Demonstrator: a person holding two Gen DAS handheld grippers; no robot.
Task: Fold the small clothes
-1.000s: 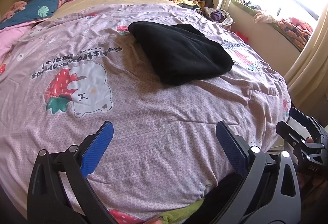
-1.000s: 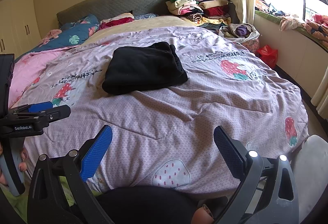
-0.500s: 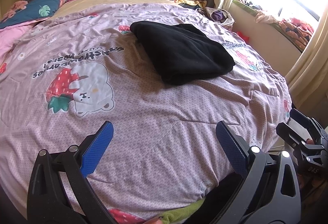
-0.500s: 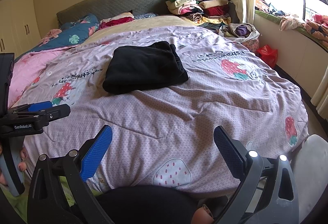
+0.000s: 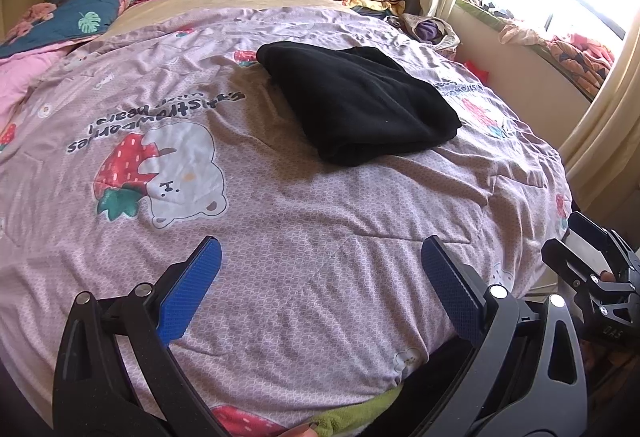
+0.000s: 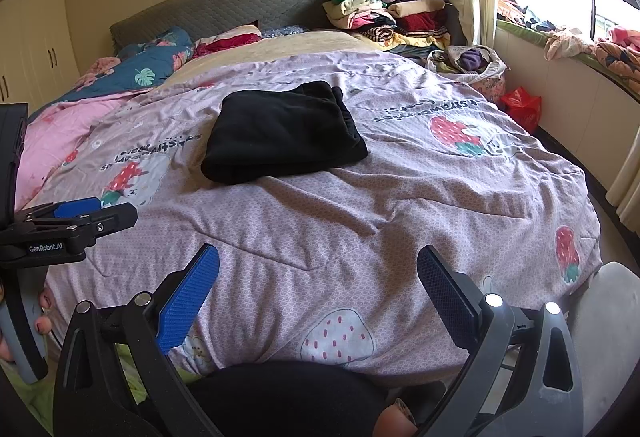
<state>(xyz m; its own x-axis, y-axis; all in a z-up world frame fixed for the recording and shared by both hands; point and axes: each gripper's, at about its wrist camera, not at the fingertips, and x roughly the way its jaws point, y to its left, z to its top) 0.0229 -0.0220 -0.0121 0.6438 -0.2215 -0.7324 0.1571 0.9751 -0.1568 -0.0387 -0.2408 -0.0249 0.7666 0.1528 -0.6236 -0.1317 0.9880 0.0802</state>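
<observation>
Both tongs gape, empty — folded black garment lies well beyond.

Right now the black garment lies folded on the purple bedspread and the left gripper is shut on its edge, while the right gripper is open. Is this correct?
Not quite. The left gripper is open too, and its fingers hold nothing; the left wrist view shows it. The black garment does lie folded on the purple bedspread, apart from both grippers, and the right gripper is open.

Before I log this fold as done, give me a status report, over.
Left claw open, empty, low over quilt. Right claw open, empty. Black garment folded, flat mid-bed, untouched. Nothing between claws and garment.
</observation>
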